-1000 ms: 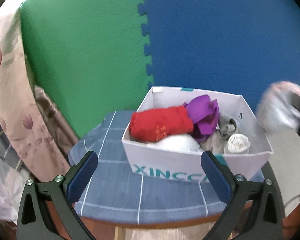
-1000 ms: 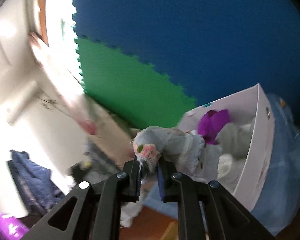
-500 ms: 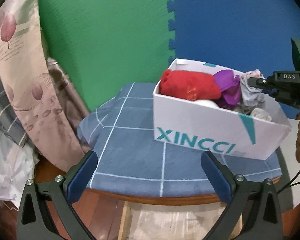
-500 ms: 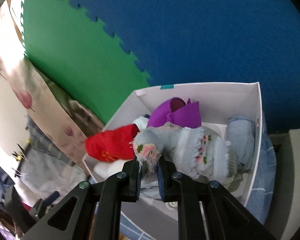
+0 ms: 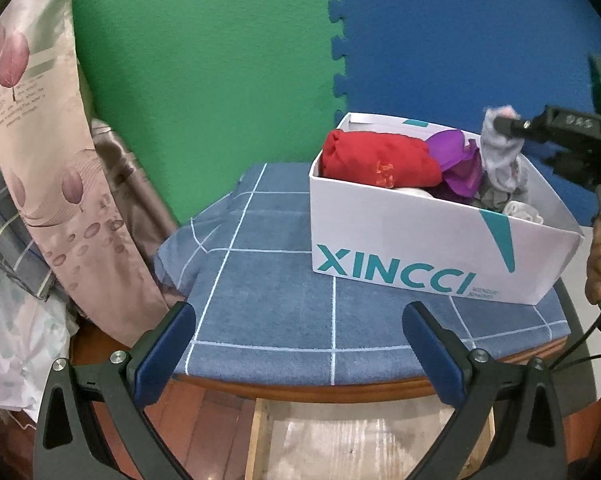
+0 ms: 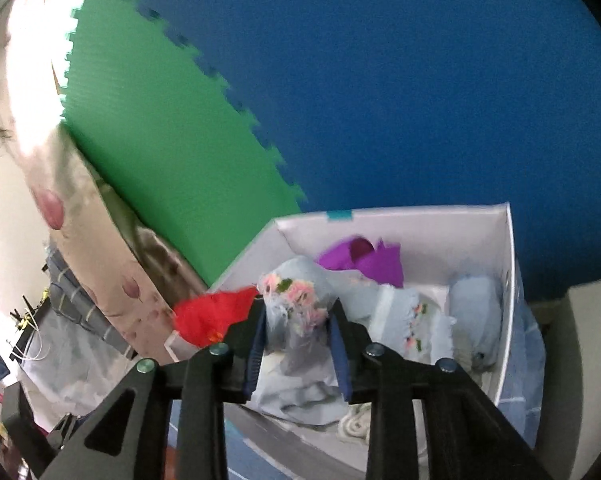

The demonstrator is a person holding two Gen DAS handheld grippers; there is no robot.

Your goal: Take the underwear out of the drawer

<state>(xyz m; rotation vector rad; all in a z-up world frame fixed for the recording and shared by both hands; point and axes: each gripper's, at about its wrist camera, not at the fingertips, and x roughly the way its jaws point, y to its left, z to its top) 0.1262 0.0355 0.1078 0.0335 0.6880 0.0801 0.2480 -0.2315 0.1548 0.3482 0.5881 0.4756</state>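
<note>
One table point(image 5: 260, 280) carries a white box point(image 5: 420, 248) of clothes. Left gripper point(image 5: 298, 344) hangs open, empty, before it. Right gripper point(image 6: 298, 320) over the box, jaws just opening, pale floral underwear point(image 6: 296, 304) between them

Ahead of the left gripper: blue checked cloth point(image 5: 260, 280) on wooden table point(image 5: 300, 390); floral curtain point(image 5: 48, 152) left; green mat point(image 5: 204, 72), blue mat point(image 5: 460, 40) beyond.

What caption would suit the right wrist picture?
Right gripper, jaws just opening, around pale floral underwear above the white box.
</note>
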